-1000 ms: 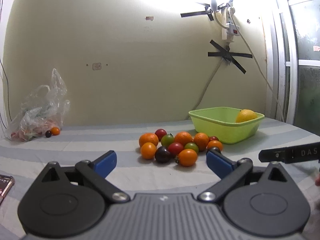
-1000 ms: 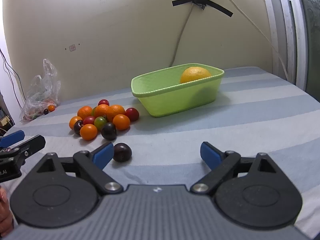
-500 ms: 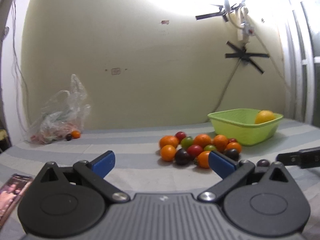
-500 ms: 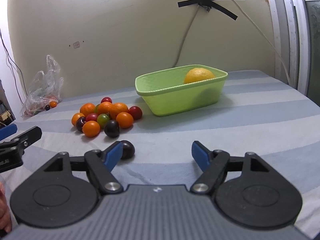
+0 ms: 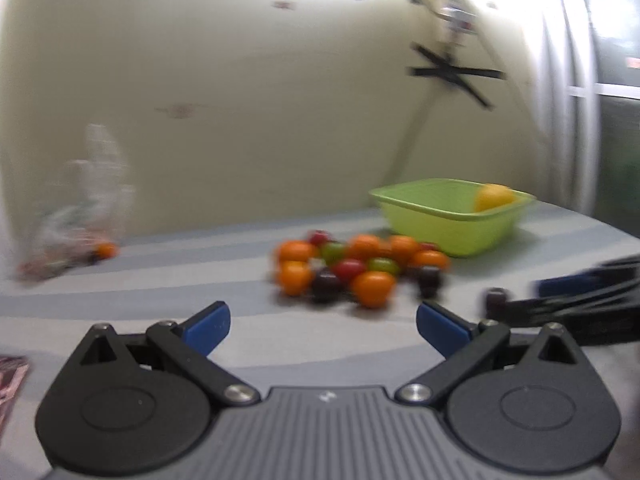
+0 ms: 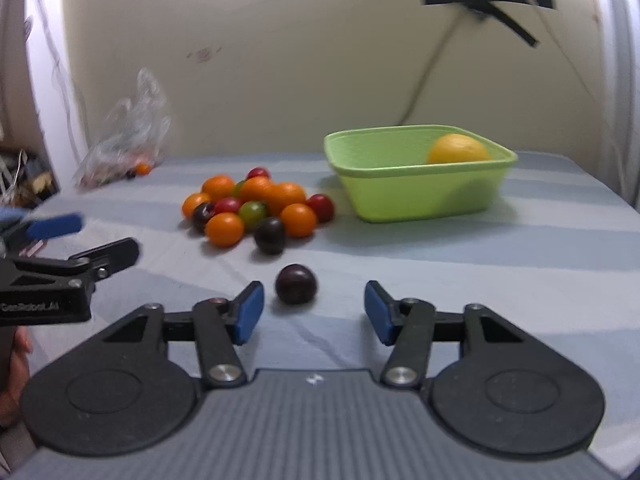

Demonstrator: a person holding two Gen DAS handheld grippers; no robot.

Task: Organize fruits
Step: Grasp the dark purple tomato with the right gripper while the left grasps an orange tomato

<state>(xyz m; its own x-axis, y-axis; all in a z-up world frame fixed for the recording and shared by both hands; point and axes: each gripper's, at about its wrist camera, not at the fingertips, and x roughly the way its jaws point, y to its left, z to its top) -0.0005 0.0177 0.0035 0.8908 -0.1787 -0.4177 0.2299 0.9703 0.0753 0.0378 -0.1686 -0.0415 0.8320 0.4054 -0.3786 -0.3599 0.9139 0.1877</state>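
A lime-green plastic tub (image 6: 420, 184) holds one yellow-orange citrus fruit (image 6: 458, 149) on a bed sheet striped pale blue and grey-white (image 6: 500, 264). Orange, red, green and dark purple small round fruits (image 6: 256, 208) form a heap; a lone dark purple plum (image 6: 296, 284) lies near the sheet's front edge. Pads on both black grippers are blue.

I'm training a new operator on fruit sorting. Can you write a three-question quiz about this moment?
1. True or false: the green basket is empty.
2. Which fruit lies nearest the right gripper? A) orange B) dark plum C) green tomato
3. Fill in: the clear plastic bag sits at the table's far ____ side.

Key: 1 false, a yellow fruit is inside. 2 B, the dark plum, just ahead of the closing jaws, untouched. 3 left.
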